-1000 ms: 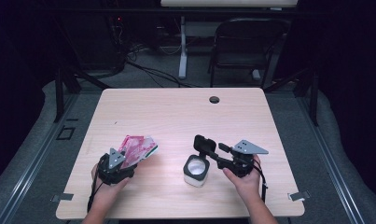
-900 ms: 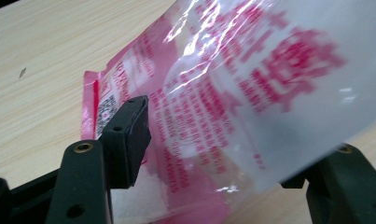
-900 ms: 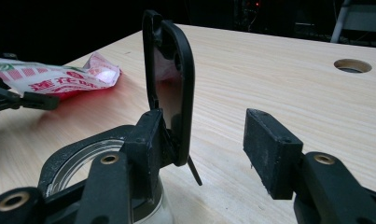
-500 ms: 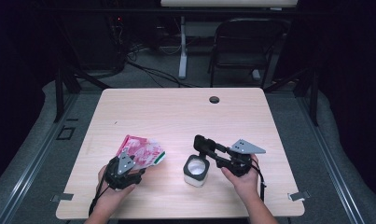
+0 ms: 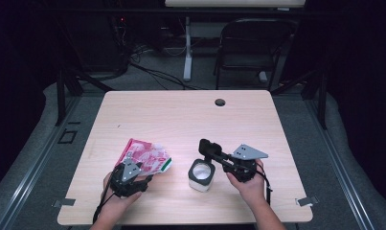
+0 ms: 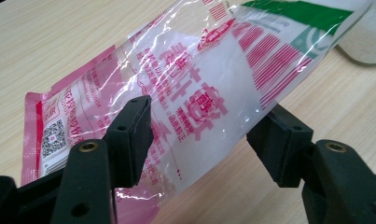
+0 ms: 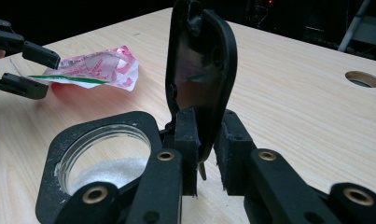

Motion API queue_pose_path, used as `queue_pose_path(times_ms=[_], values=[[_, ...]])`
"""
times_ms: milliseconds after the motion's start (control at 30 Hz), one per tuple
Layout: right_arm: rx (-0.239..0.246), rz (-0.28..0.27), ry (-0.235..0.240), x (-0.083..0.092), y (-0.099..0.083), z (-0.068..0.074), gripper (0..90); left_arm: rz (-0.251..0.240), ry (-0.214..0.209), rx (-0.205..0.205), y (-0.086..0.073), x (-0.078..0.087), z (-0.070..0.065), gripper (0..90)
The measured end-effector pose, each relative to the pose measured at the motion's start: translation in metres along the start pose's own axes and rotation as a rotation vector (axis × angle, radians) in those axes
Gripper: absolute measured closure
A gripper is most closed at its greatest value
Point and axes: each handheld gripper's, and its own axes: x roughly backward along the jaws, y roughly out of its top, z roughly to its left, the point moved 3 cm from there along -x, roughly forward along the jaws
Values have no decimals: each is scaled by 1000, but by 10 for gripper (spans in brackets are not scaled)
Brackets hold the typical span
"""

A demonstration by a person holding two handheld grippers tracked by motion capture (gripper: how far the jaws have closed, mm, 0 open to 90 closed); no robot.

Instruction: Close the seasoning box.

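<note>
Pale wooden rectangular surface point(image 5: 181, 115), with a round cable hole point(image 5: 220, 102) near its far edge.

Pink, white and green clear plastic pouch of white powder point(image 5: 147, 157), at the near left of the surface, lifted at one end. It passes between the two black pads of the left tongs point(image 6: 204, 135), which stand wide on either side of it (whether the pads press on the film cannot be told).

Square white jar with a black top frame point(image 5: 200, 174), standing open right of the pouch, white powder inside.

Black hinged lid point(image 7: 202, 74) of that jar, raised upright. The right tongs point(image 7: 205, 140) have just been closing and now hold the lid's lower edge, narrow.
</note>
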Motion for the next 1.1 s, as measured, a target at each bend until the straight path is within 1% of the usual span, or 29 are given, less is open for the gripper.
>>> queue_pose_path(times_ms=[100,233,267,333,400,467,533,633,733,767,867,933,1000,1033,1100], values=[[9,1,-3,0,0,1,803,-3,-9,1,0,0,-2,410],[55,11,-19,1,2,4,809,-6,-18,0,1,0,-4,410],[60,10,-21,1,2,6,813,-7,-18,-1,1,-1,-5,410],[87,17,-30,2,2,8,819,-9,-21,-1,1,-1,-6,410],[102,17,-40,2,2,10,820,-11,-25,-5,1,-1,-7,410],[107,21,-38,3,2,11,819,-13,-29,-5,2,-1,-9,410],[97,8,-22,4,2,13,769,-19,-34,-11,4,-2,-10,410],[96,4,-15,6,3,16,745,-24,-45,-17,6,-4,-13,410],[101,-17,-2,8,4,21,707,-27,-56,-28,7,-5,-16,410],[112,-13,-1,9,4,23,690,-30,-60,-28,8,-6,-17,410],[123,-17,13,10,4,29,652,-35,-73,-36,10,-8,-19,410],[127,-17,20,10,4,31,627,-40,-78,-35,11,-9,-20,410],[131,-15,29,10,3,33,602,-38,-86,-40,11,-10,-20,410],[131,-13,41,10,3,34,591,-36,-89,-43,11,-11,-20,410],[131,-9,57,10,2,36,579,-27,-93,-38,10,-13,-20,410]])
